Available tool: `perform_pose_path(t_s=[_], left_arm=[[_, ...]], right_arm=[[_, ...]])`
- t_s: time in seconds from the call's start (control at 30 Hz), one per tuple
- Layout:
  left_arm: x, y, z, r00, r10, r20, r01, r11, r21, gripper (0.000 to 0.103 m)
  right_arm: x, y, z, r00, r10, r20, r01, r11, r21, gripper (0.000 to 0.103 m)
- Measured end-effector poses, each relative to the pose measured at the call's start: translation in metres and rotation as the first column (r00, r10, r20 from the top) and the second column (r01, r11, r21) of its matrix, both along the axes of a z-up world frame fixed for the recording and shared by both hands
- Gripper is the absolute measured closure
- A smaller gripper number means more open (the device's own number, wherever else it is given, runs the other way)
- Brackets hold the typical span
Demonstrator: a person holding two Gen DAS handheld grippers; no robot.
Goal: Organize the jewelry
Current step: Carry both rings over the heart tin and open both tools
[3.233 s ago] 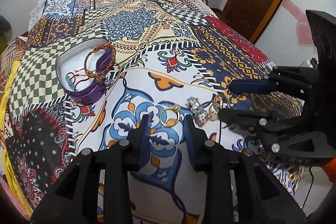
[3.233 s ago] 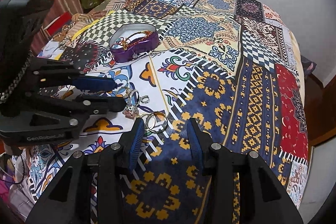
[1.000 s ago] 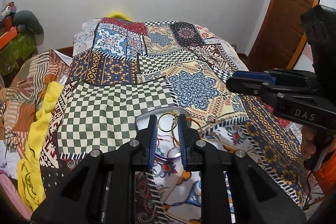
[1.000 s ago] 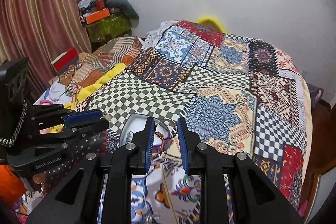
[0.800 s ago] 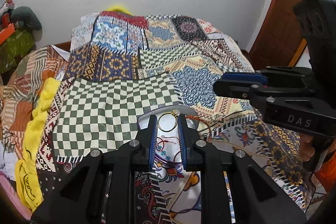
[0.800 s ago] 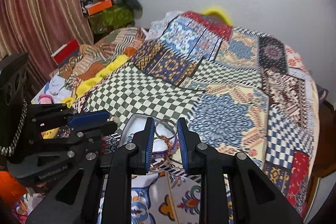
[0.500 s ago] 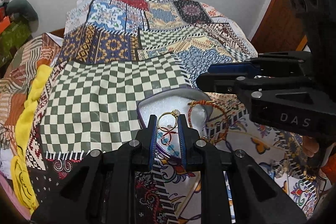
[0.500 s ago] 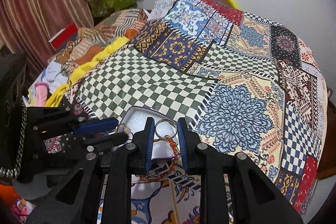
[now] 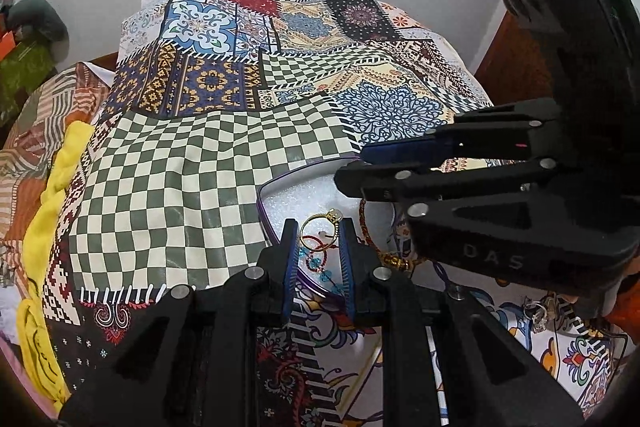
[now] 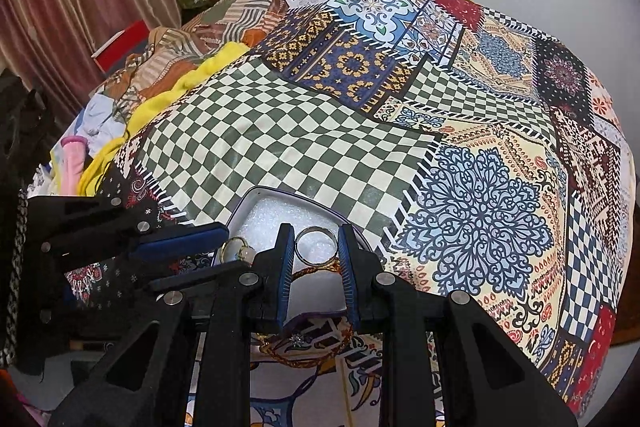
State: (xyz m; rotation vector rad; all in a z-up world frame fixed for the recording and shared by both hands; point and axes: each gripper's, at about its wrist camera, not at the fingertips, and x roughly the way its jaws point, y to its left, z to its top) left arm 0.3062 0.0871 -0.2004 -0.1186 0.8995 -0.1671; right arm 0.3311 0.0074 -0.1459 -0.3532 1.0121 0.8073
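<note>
A thin gold ring with a small stone (image 9: 320, 231) is being clamped by the left gripper (image 9: 319, 233), a plain silver band (image 10: 316, 246) by the right gripper (image 10: 313, 247), over the purple-walled, white-lined box (image 9: 276, 187) at twelve o'clock (release should be low, one by one).

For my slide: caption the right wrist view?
Right gripper holds a silver ring over the white-lined jewelry box.

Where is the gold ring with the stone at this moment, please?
The gold ring is pinched between the left tongs, low in the left wrist view, just above the white-lined purple box.
</note>
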Motion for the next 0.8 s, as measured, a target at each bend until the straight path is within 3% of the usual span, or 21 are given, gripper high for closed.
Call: perform_pose_path(t_s=[0.23,0.37,0.8], left_arm=[[0.0,0.0,-0.002,1.0,0.007,-0.016,-0.007,1.0,0.001,0.085],[-0.004,0.001,0.001,1.0,0.015,-0.021,-0.015,1.0,-0.003,0.085],[-0.034,-0.001,0.037,0.999,0.046,0.016,-0.046,0.999,-0.006,0.085]], right_arm=[[-0.004,0.004,0.001,1.0,0.005,0.023,-0.004,0.999,-0.032,0.083],[-0.006,0.001,0.005,1.0,-0.005,0.019,0.006,1.0,-0.026,0.074],[-0.033,-0.03,0.049,0.996,-0.058,0.074,0.055,0.998,0.037,0.071]])
